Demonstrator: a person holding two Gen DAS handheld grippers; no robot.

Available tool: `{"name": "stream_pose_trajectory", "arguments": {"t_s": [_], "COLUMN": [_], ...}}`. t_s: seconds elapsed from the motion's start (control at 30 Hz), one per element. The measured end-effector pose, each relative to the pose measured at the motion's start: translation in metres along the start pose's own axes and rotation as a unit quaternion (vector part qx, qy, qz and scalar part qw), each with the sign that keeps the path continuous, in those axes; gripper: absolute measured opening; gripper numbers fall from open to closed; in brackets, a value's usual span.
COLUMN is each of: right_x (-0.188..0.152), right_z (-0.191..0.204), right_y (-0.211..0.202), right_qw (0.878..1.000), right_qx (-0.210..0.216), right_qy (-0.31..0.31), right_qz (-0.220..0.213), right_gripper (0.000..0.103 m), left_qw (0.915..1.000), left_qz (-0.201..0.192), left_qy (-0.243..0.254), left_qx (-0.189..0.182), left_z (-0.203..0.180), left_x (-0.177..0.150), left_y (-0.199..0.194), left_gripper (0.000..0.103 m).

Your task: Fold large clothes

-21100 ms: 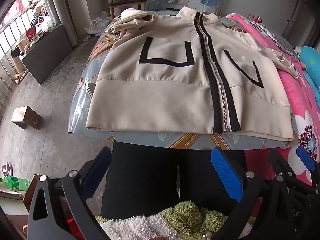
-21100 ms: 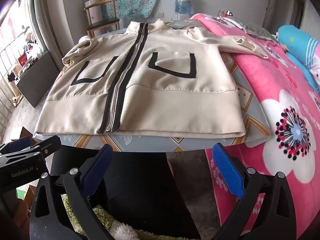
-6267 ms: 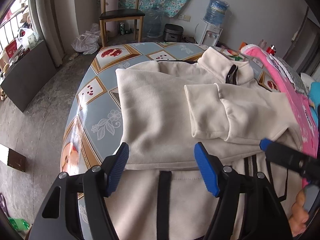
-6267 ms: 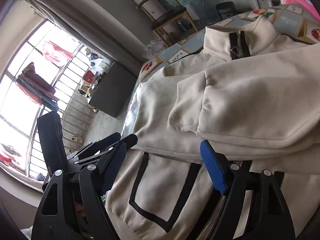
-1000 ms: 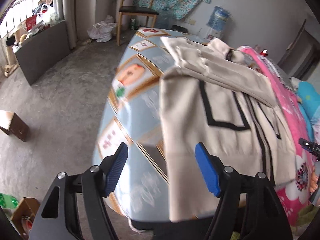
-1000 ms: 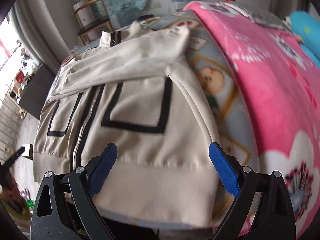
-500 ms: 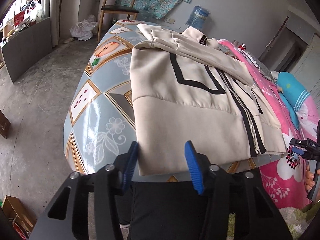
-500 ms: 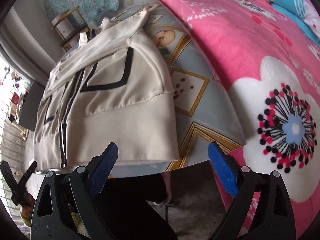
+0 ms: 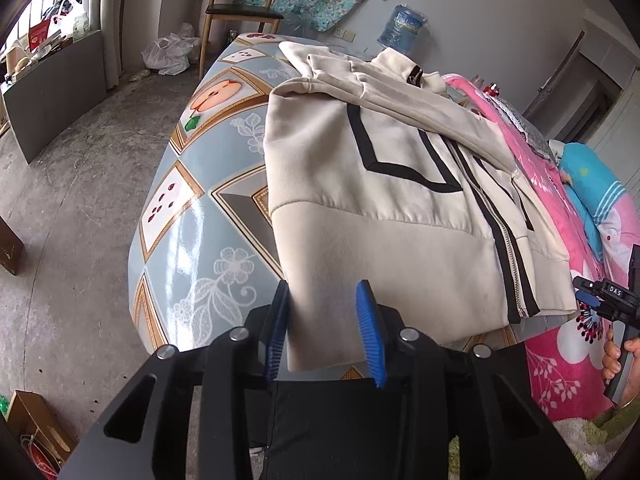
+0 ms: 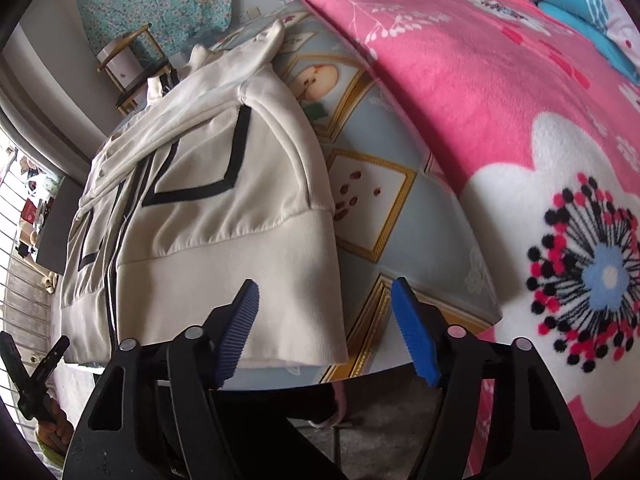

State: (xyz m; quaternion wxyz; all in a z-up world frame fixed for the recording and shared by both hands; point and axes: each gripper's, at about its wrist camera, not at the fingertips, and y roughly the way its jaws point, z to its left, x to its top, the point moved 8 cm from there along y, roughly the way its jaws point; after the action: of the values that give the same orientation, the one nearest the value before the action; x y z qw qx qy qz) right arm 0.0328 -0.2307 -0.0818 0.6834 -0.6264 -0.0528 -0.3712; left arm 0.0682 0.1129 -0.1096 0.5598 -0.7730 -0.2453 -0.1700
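Observation:
A cream zip jacket (image 9: 400, 184) with black stripes lies front up on the round patterned table (image 9: 200, 216), both sleeves folded across its chest. My left gripper (image 9: 324, 332) straddles the jacket's near left hem corner, its blue pads half closed around the cloth but still apart. In the right wrist view the jacket (image 10: 224, 208) lies left of centre. My right gripper (image 10: 324, 332) is open at the near right hem corner, left pad (image 10: 236, 332) over the hem, right pad over bare table.
A pink flowered blanket (image 10: 500, 120) covers the bed to the right of the table (image 10: 380, 208). A wooden chair (image 9: 240, 4) and a water bottle (image 9: 400, 24) stand behind the table. A grey cabinet (image 9: 52, 80) stands at the left.
Both grippers have moved in to the jacket's near hem corners. The left jaws have narrowed around the left corner. The right jaws have narrowed a little.

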Motion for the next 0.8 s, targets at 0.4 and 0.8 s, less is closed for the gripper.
{"name": "stream_pose_trajectory", "arguments": {"t_s": [0.4, 0.8], "right_x": [-0.027, -0.031], "right_z": [-0.001, -0.004], "right_y": [0.006, 0.009], "right_qw": [1.0, 1.0], "right_qx": [0.013, 0.023], "right_qy": [-0.011, -0.007], "right_qz": [0.012, 0.009], "right_gripper": [0.027, 0.014], "left_qw": [0.9985, 0.9971], "left_qz": [0.016, 0.028], "left_qy": [0.029, 0.018], "left_qx": [0.043, 0.068], "left_z": [-0.005, -0.001], "left_x": [-0.005, -0.004], "left_y": [0.003, 0.003], "left_gripper": [0.029, 0.021]}}
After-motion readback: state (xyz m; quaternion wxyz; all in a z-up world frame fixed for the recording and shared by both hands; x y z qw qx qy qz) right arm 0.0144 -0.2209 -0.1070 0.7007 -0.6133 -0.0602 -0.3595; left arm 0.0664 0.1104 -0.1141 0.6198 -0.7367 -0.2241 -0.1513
